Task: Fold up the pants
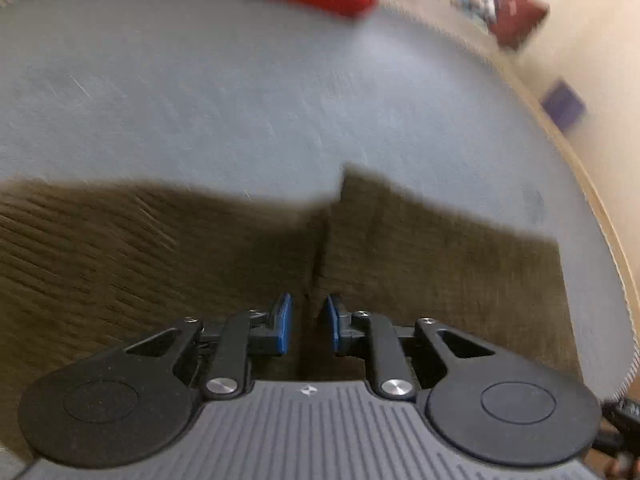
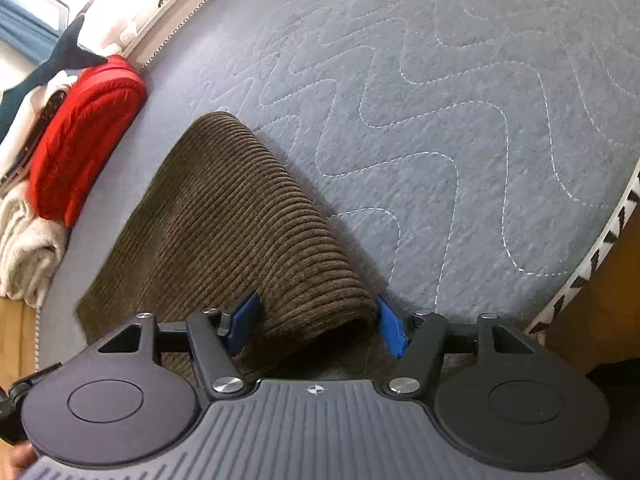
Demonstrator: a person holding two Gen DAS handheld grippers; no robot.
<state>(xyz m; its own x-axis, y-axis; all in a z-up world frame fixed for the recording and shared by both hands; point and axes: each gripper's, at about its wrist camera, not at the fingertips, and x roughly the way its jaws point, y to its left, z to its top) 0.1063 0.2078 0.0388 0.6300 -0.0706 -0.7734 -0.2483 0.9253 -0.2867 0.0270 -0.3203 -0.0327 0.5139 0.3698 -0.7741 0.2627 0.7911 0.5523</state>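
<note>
Grey quilted mattress (image 2: 440, 100) carries brown corduroy pants (image 2: 240, 220), lower left of frame. Right claw (image 2: 318, 320) stands spread astride a raised fold, likely just released. Left claw (image 1: 308, 322) is nearly pressed together; whether it pinches cloth, cannot tell.

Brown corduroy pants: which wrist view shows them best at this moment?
The right wrist view. There the brown corduroy pants are sharp, with their ribs clear and a rounded fold running away across the gray quilted mattress. The left wrist view shows the pants too, but motion-blurred, as a flat stretch with a dark crease near the middle.
</note>
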